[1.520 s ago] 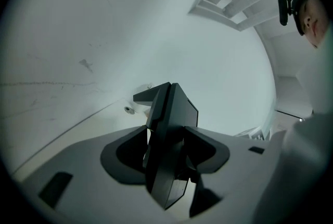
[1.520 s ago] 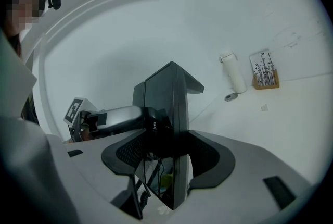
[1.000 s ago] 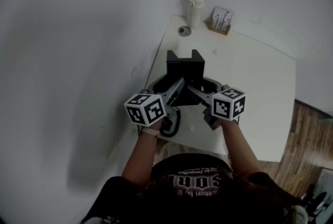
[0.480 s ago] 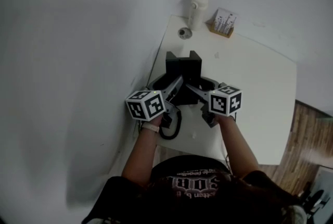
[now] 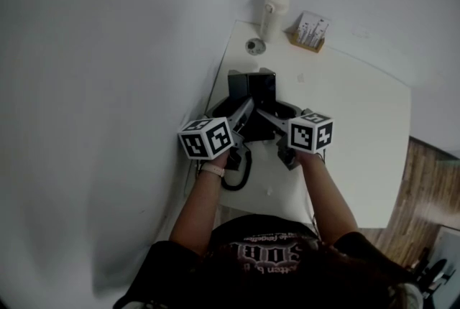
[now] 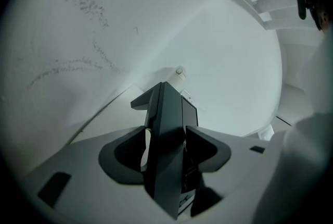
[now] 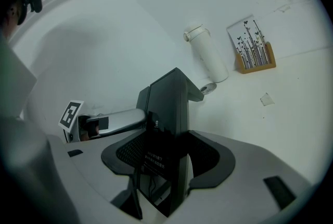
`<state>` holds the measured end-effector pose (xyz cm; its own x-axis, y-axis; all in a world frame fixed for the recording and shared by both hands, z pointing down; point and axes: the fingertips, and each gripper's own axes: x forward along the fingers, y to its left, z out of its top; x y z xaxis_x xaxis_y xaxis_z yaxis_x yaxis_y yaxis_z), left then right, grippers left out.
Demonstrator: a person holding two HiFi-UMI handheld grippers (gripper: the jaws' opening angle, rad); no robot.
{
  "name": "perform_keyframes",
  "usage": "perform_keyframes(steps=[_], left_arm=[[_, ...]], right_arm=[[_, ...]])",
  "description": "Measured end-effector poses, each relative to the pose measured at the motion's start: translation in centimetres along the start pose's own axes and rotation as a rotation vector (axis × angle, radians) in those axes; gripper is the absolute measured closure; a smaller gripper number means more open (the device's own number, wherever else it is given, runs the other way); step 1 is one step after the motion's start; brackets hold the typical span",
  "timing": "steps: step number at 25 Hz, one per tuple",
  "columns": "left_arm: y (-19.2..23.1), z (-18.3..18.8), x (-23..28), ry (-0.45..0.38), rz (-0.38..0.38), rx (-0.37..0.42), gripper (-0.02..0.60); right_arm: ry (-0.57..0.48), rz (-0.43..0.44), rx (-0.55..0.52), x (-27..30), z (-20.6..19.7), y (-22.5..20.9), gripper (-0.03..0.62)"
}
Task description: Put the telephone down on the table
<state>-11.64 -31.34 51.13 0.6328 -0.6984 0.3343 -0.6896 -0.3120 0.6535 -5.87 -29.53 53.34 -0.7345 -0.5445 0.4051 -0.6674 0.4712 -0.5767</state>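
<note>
The black telephone point(image 5: 253, 88) hangs over the near left part of the white table point(image 5: 345, 128), gripped from both sides. My left gripper point(image 5: 244, 117) holds its left flank and my right gripper point(image 5: 267, 119) its right flank. In the left gripper view the telephone point(image 6: 166, 113) fills the gap of my left gripper point(image 6: 167, 132). Those jaws have just been opening a little, but both still touch the body. In the right gripper view my right gripper point(image 7: 166, 147) is shut on the telephone point(image 7: 169, 108). Whether its base touches the table is hidden.
A white bottle point(image 5: 272, 11) and a card stand on a wooden base point(image 5: 309, 31) sit at the table's far corner, with a small round metal piece point(image 5: 254, 46) beside them. A black cord loop point(image 5: 237, 174) hangs at the near left edge. A wall runs close along the left.
Both grippers have sunk and moved slightly forward together, carrying the telephone lower toward the table. The marker cubes now sit closer to the telephone.
</note>
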Motion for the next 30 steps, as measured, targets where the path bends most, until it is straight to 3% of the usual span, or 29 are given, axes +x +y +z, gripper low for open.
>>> perform_keyframes(steps=[10, 14, 22, 26, 30], left_arm=[[1.1, -0.6, 0.8, 0.083, 0.06, 0.01, 0.327], [1.1, -1.0, 0.9, 0.113, 0.07, 0.018, 0.29], [0.7, -1.9, -2.5, 0.123, 0.079, 0.095, 0.285], [-0.8, -1.9, -4.3, 0.095, 0.048, 0.098, 0.298], [-2.9, -0.8, -5.8, 0.057, 0.041, 0.158, 0.33]], right_arm=[[-0.005, -0.01, 0.05, 0.6, -0.2, -0.7, 0.327], [-0.002, -0.011, 0.036, 0.9, -0.2, -0.8, 0.327], [0.008, -0.05, -0.057, 0.3, -0.1, -0.6, 0.327], [-0.011, -0.052, -0.068, -0.8, 0.3, -0.3, 0.327], [-0.041, -0.068, -0.136, -3.1, 1.7, 0.5, 0.327]])
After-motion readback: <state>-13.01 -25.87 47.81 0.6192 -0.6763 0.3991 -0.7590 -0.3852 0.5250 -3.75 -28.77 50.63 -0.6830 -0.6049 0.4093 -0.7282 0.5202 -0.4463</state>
